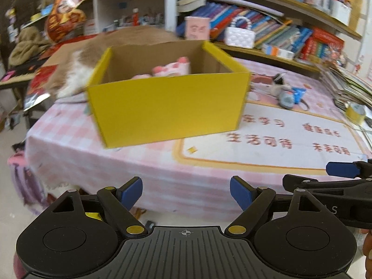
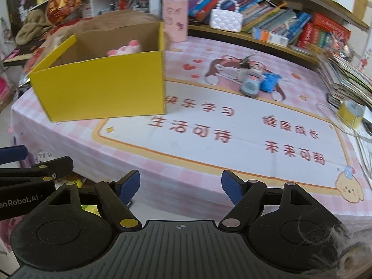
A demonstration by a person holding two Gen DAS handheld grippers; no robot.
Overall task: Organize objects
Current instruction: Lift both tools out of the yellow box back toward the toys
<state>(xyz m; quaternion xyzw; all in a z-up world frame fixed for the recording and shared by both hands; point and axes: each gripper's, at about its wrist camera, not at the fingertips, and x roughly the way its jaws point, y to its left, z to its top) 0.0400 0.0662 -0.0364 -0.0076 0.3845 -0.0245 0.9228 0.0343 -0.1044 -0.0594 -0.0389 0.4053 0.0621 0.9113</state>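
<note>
Toys on the worktop (image 2: 209, 162) sit in 2 places: a pink plush (image 2: 126, 48) lies inside the open yellow box (image 2: 100, 88) at the left of the pink checked cloth, and a grey toy car (image 2: 251, 84) rests touching a small blue bin (image 2: 269, 81) well to the box's right. A roll of yellow tape (image 2: 350, 112) stands near the right edge, by a stack of books. A pink cylinder (image 2: 175, 19) stands just behind the box. Both grippers hover short of the worktop's near edge: the left gripper (image 1: 186, 191) and the right gripper (image 2: 180, 186) each have their jaws apart with nothing between them.
</note>
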